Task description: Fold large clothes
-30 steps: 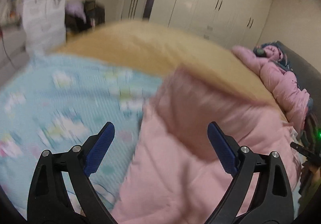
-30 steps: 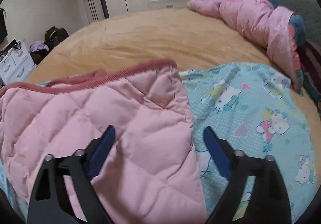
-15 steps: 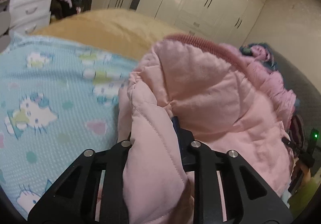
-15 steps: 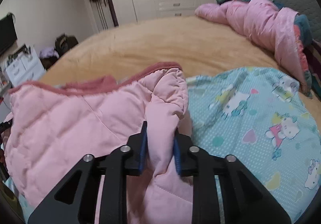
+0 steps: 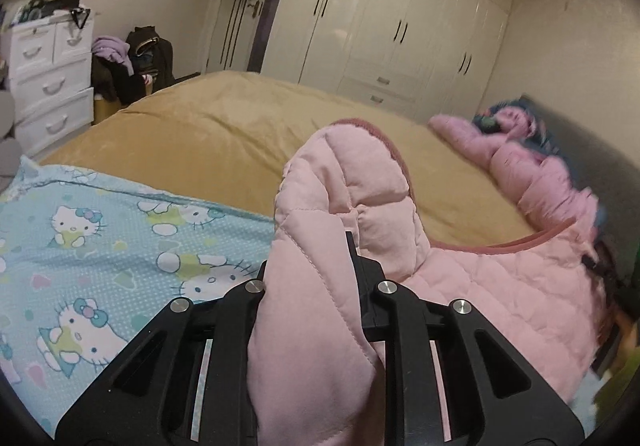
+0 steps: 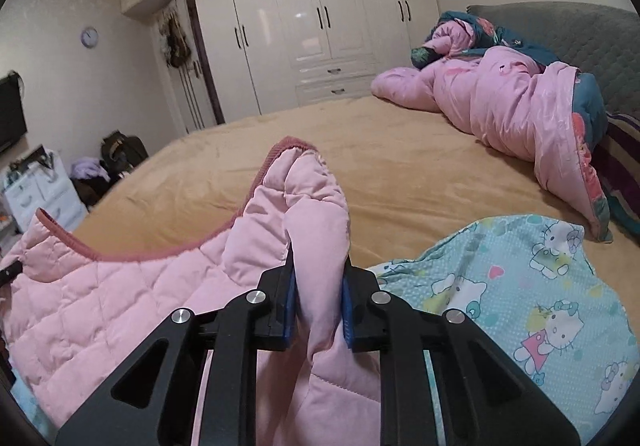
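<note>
Both tongs, spread a second ago, are now pinching the pink quilted garment (image 5: 352, 206): left tongs (image 5: 310, 270) and right tongs (image 6: 318, 286) are each gripping a corner, raising it off the bed (image 6: 400, 166). I'm judging folding barely begun; every fold remains.

Right gripper (image 6: 318, 300) clamped on pink quilted jacket (image 6: 120, 298).
Blue pads pinch a raised fold (dark-pink trim on top); cartoon-cat sheet (image 6: 540, 306) to the right, over tan bedspread (image 6: 400, 174).
</note>
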